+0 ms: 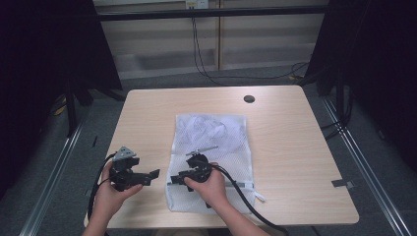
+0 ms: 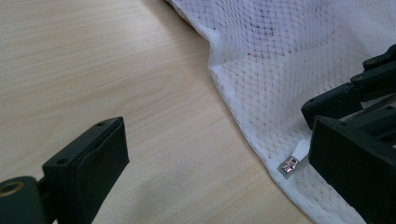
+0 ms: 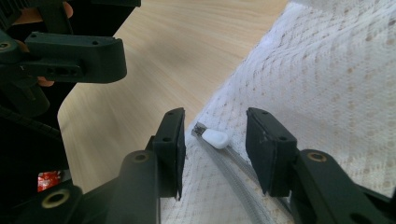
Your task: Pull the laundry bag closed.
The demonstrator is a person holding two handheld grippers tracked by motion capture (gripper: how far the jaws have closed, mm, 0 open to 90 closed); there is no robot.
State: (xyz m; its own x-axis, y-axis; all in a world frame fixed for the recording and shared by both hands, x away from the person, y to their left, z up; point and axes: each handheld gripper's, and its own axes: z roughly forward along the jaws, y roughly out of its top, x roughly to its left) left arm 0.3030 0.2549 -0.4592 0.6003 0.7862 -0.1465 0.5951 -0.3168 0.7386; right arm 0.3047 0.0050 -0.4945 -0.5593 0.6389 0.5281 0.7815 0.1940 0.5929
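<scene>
Both grippers are matte black with screw-studded jaws. The left gripper (image 1: 147, 177) wears a grey three-cornered plate at twelve o'clock. Black cables trail from both, the right gripper (image 1: 178, 176) included.

I'm scanning for anything readable and coming up blank. The white mesh bag (image 1: 211, 147) carries no print or tag with lettering that I can make out, and its white zipper pull (image 3: 215, 138) is plain. The black grippers bear no legible marking. Far off on the back wall there's a small pale plate (image 1: 195, 4), maybe a label, but it's too small for me to read. The table (image 1: 285, 137) is bare wood grain, no writing.
</scene>
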